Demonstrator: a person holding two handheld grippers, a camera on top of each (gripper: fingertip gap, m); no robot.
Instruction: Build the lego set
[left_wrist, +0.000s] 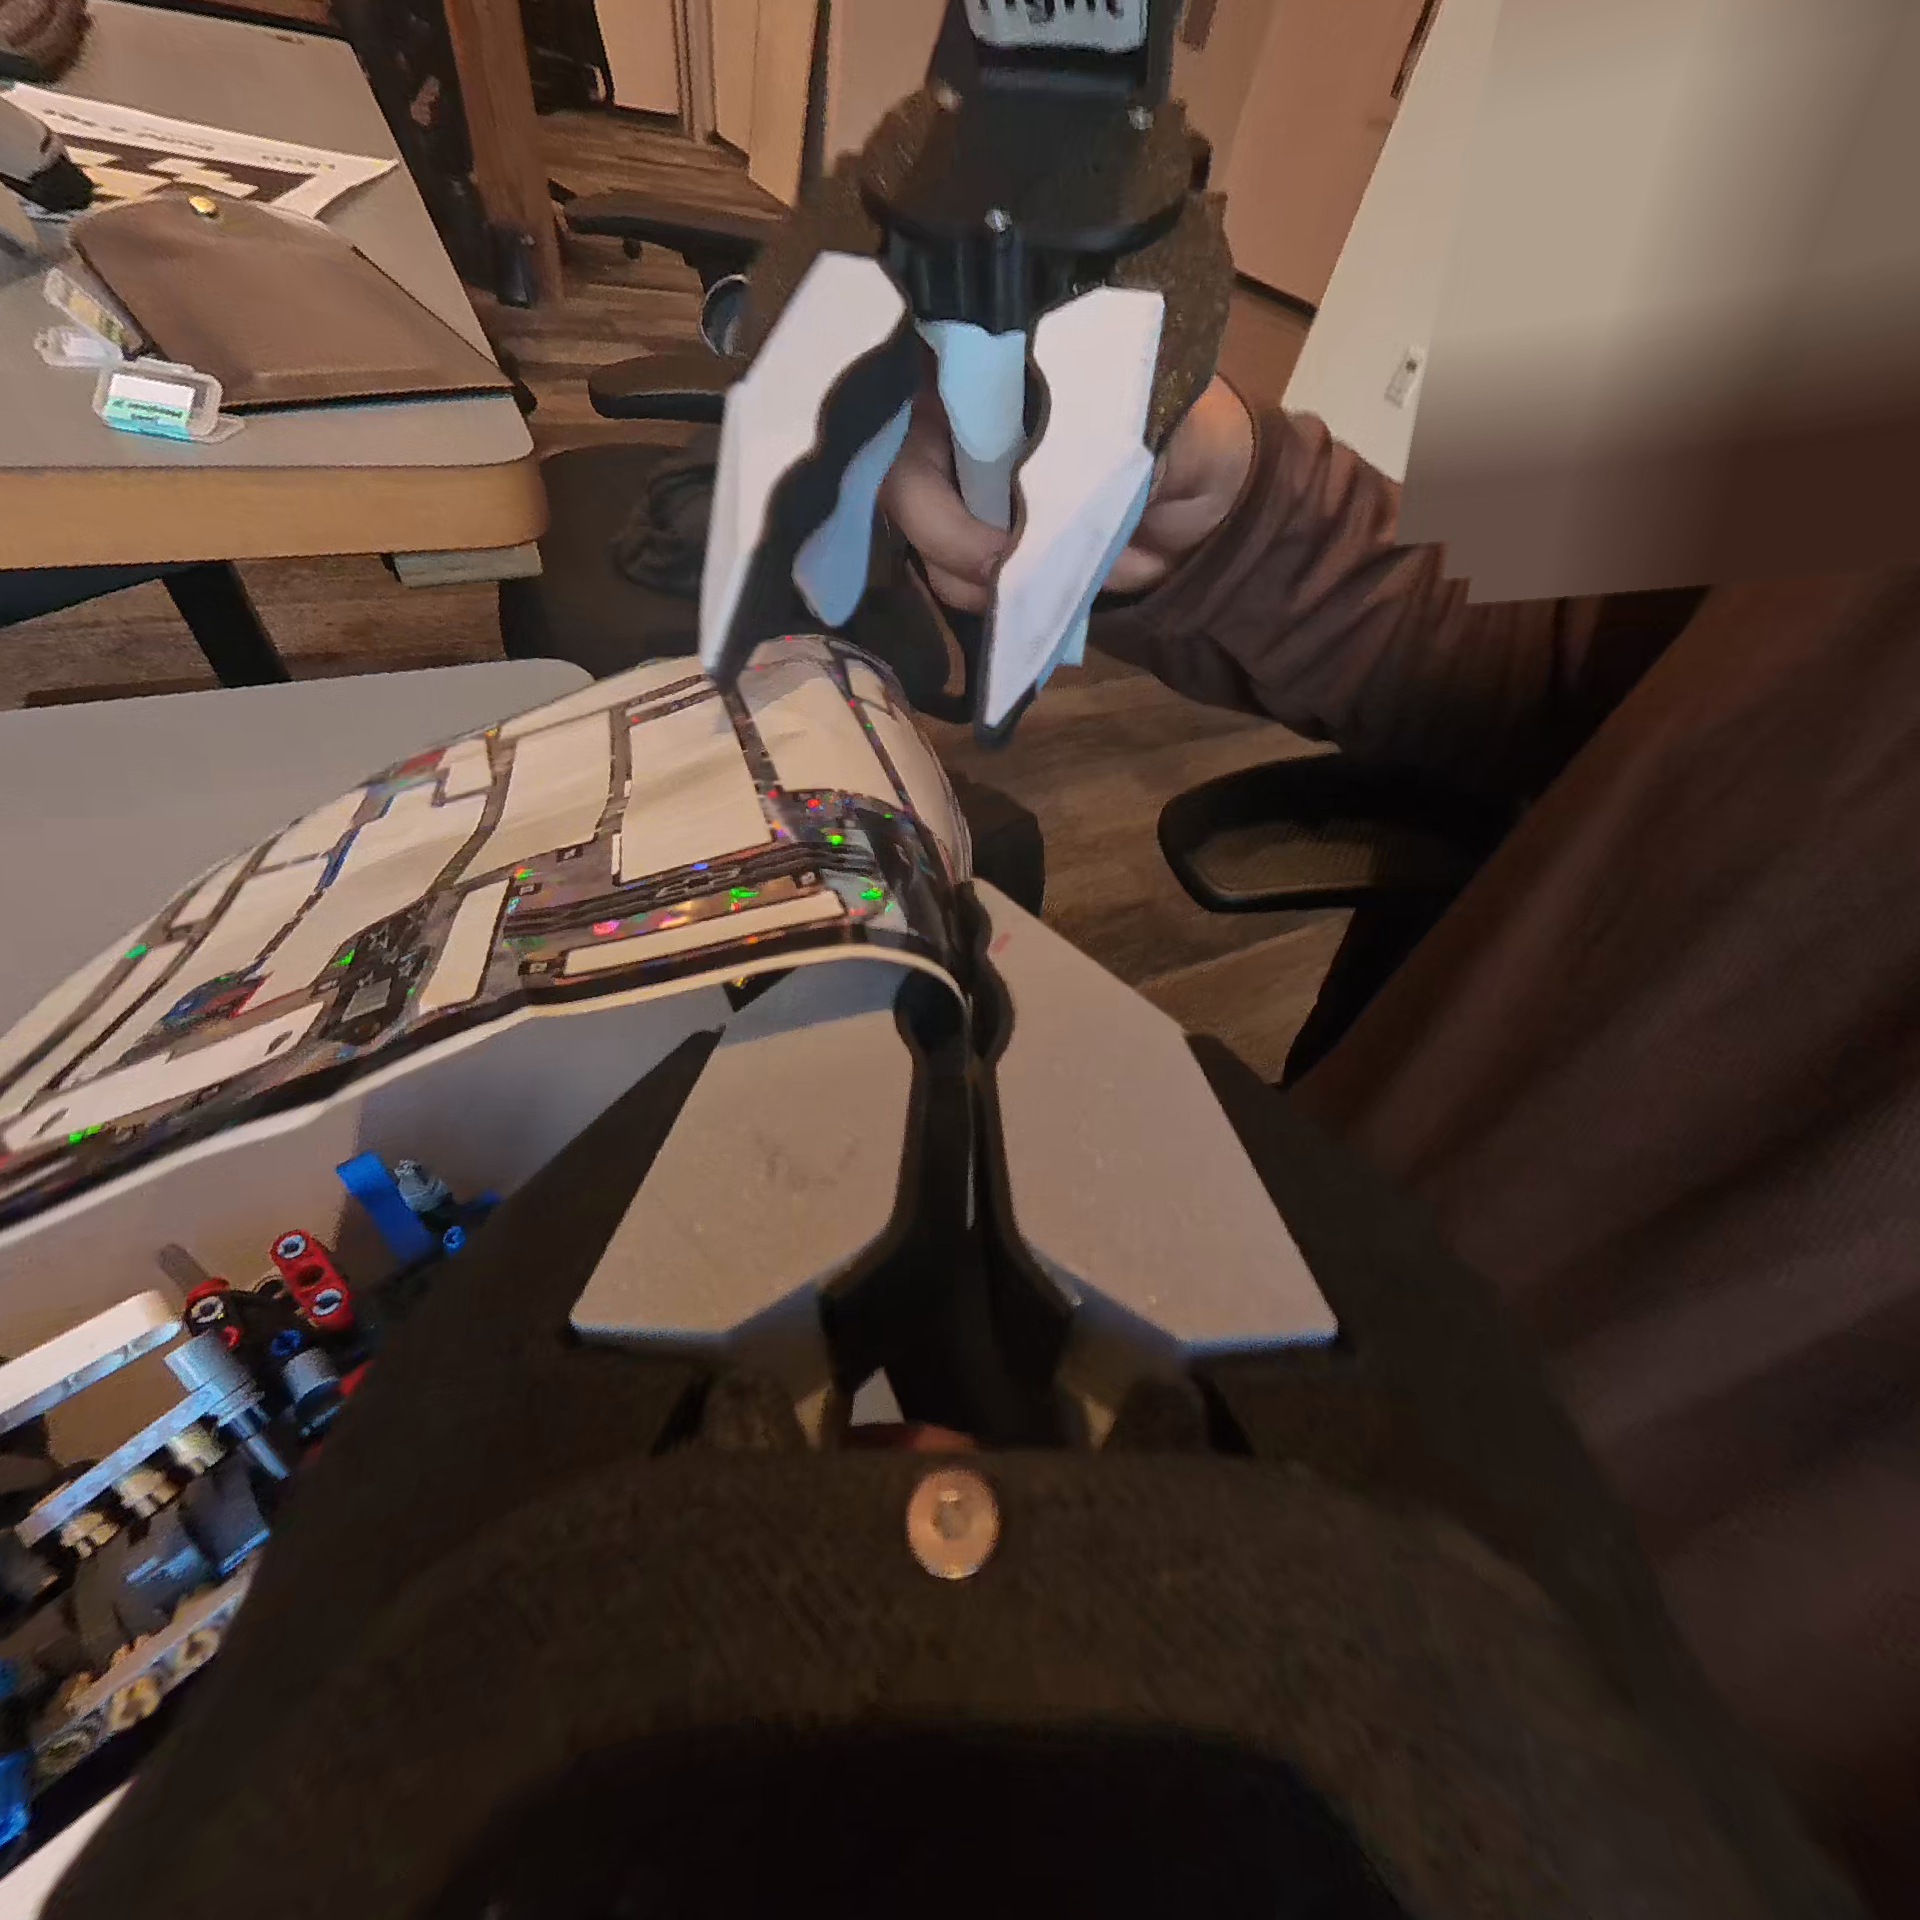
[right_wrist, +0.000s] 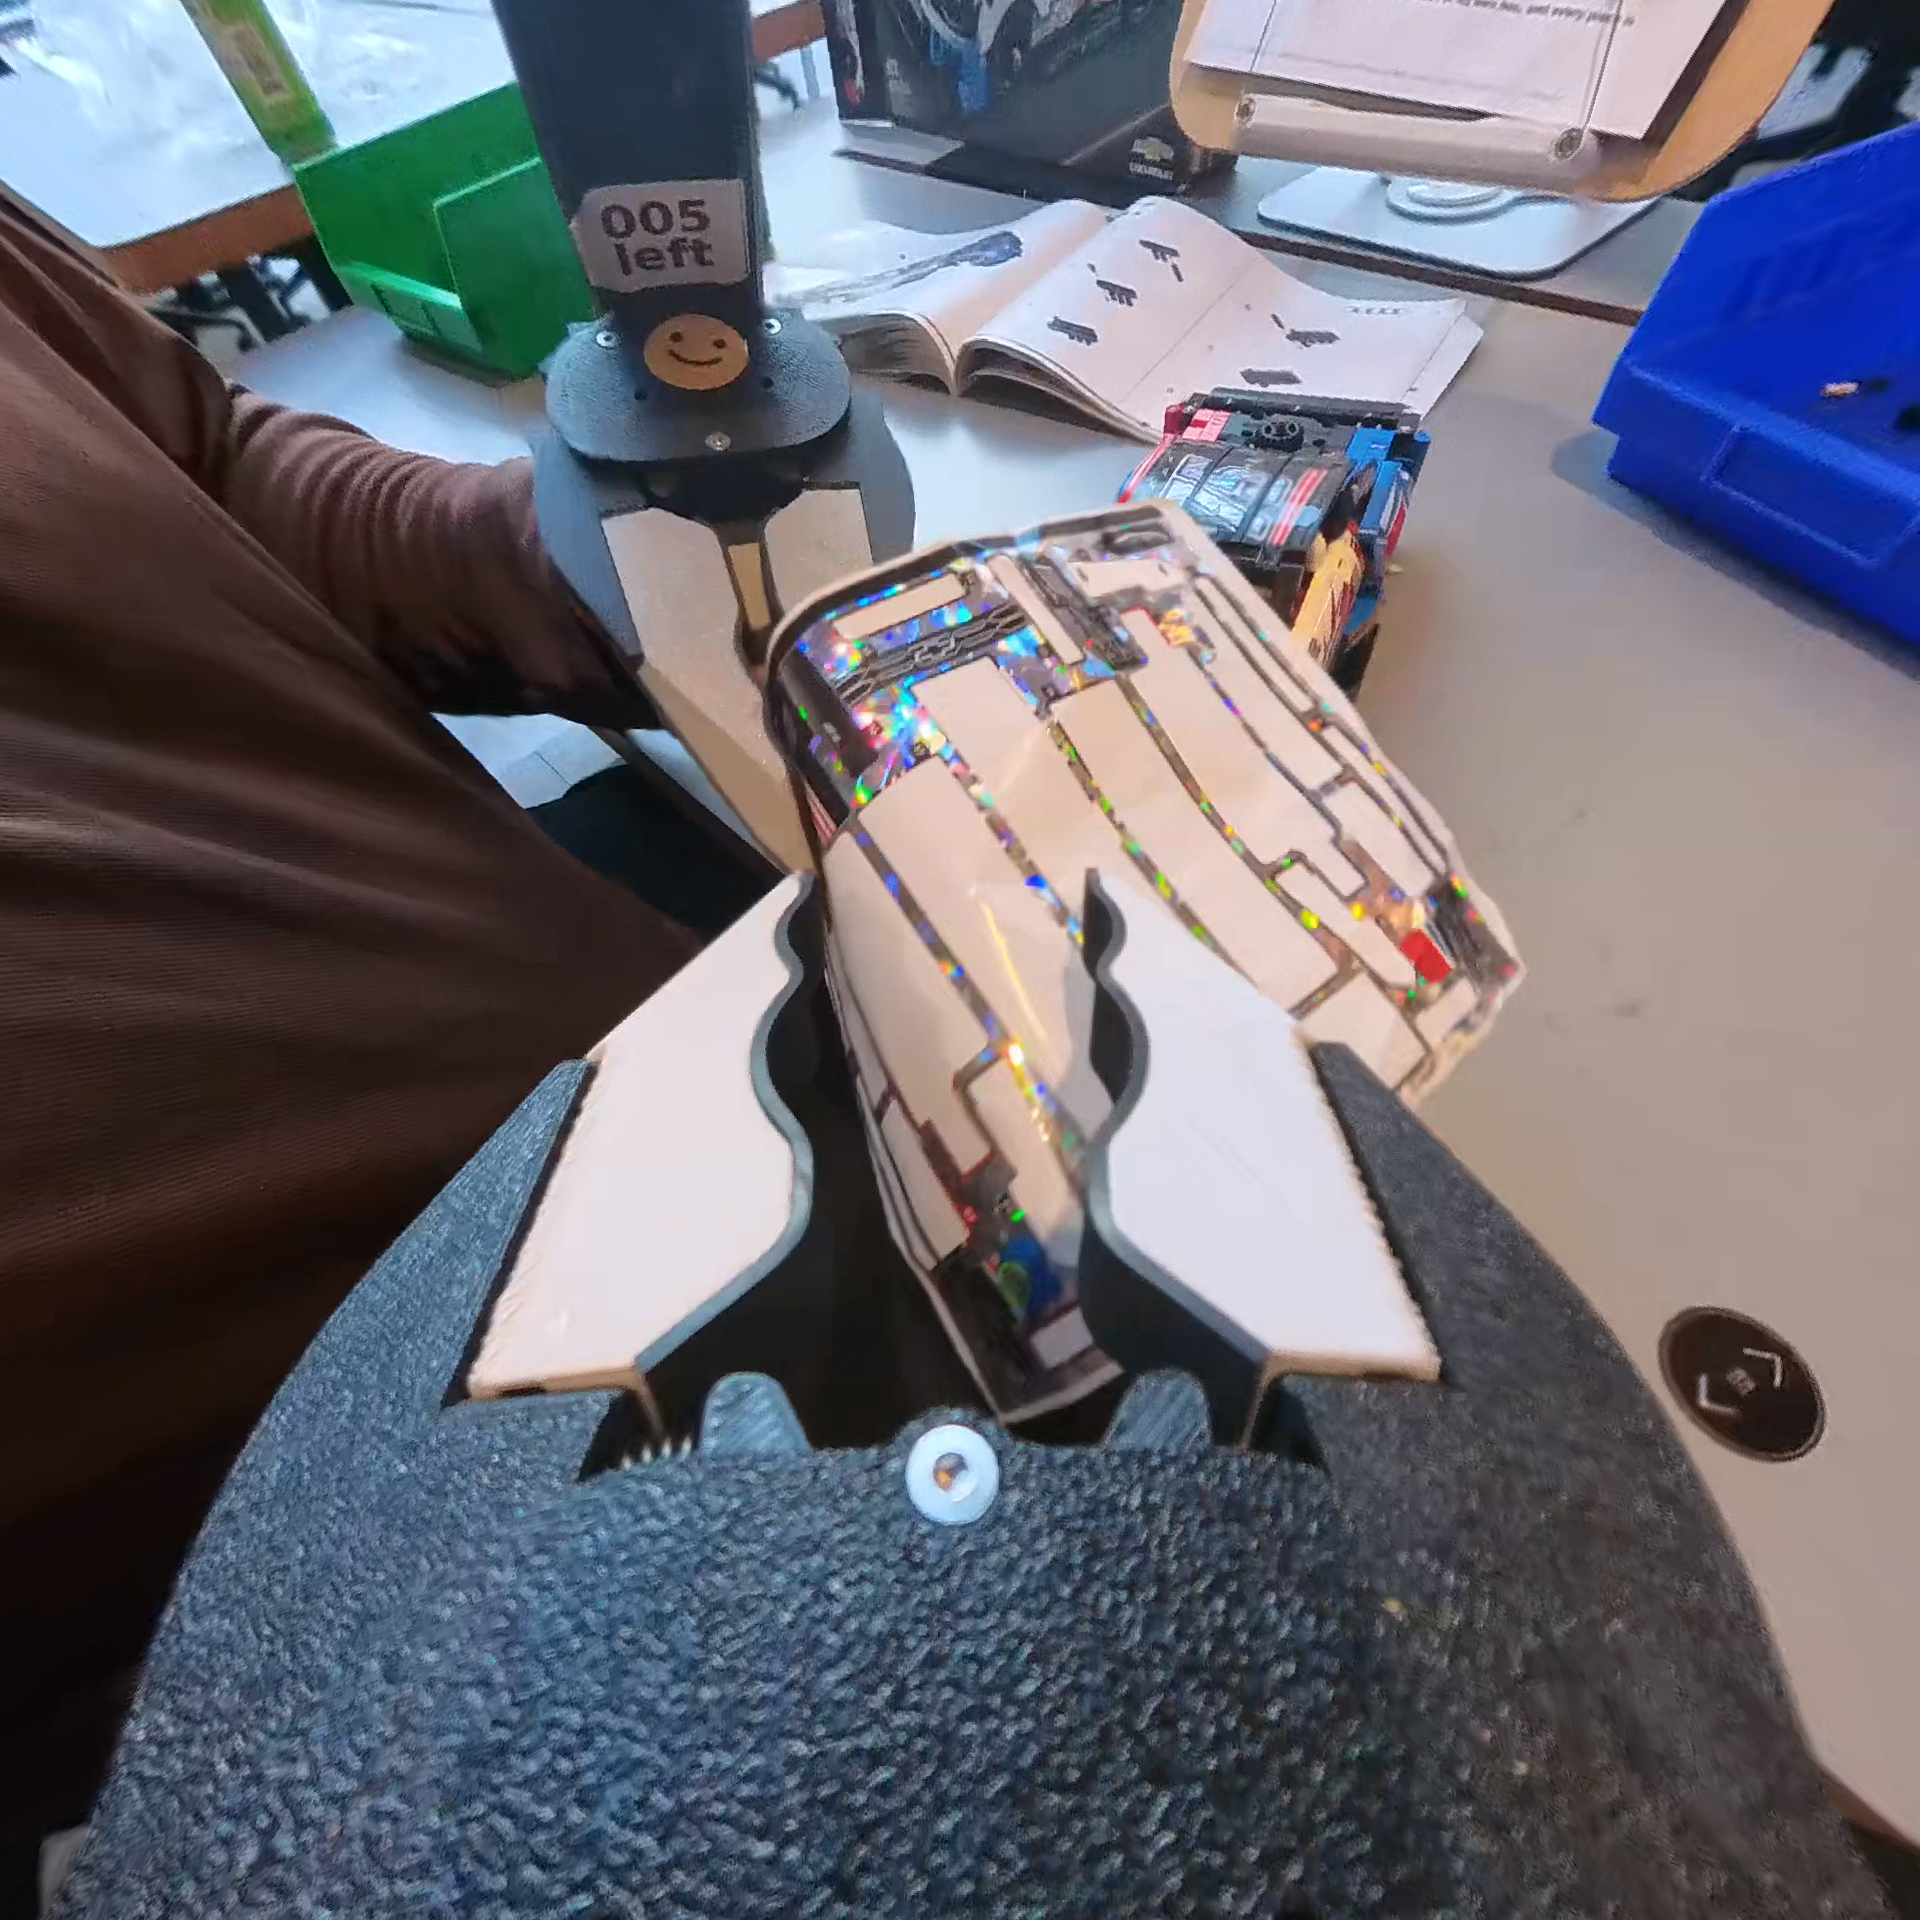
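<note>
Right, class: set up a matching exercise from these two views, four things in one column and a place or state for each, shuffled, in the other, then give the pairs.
Things
1. holographic sticker sheet
2. partly built lego car
3. open instruction booklet
4. blue plastic bin

Places or states
A. lying open on the table beyond the car
B. at the table's right edge
C. curled, pinched at one edge by the left gripper
D. standing on the table behind the sheet

Pairs: 1-C, 2-D, 3-A, 4-B

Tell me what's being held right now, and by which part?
The left gripper is shut on the curled edge of the sticker sheet. The right gripper is open around the sheet, not clamping it.
</note>
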